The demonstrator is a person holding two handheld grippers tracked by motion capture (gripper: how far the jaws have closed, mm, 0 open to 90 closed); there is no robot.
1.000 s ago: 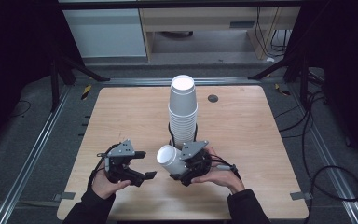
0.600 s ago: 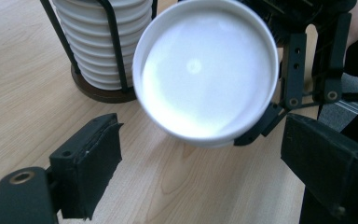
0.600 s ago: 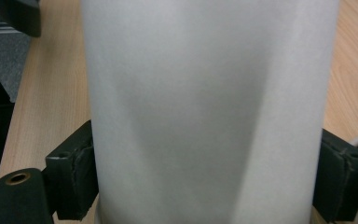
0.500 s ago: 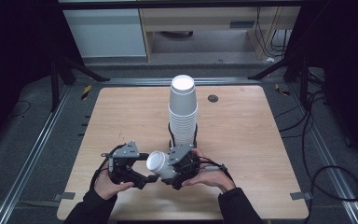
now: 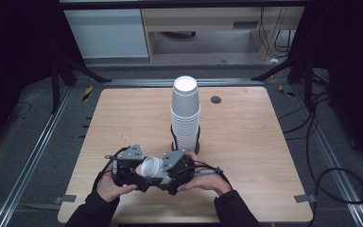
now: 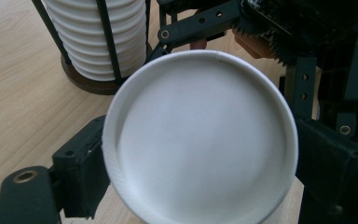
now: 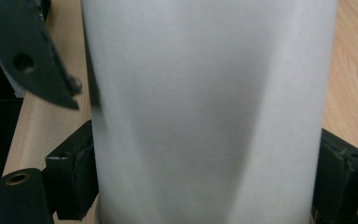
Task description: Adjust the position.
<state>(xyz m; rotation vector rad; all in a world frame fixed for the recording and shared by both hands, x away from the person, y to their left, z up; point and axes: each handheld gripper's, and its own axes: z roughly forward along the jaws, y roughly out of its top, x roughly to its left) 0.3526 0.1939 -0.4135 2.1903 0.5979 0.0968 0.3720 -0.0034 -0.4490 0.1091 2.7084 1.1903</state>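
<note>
While the white paper cup (image 5: pixel 152 168) is clamped sideways in the right gripper (image 5: pixel 163 172) near the table's (image 5: pixel 246 142) front edge, its rim sits between the wide-spread left gripper's (image 5: pixel 139 177) jaws, which have just been closing. Release is best delayed until the left pads are seated squarely, without crushing.

We look down on a pale wooden worktop (image 5: pixel 246 142) set on grey carpet (image 5: pixel 23 156), metal rails (image 5: pixel 38 156) along both sides. Beyond it stands a light cabinet (image 5: pixel 108 35) and an open shelf unit (image 5: pixel 203 23) (black cables (image 5: pixel 331 175) trail at right); the surroundings are dark.
</note>
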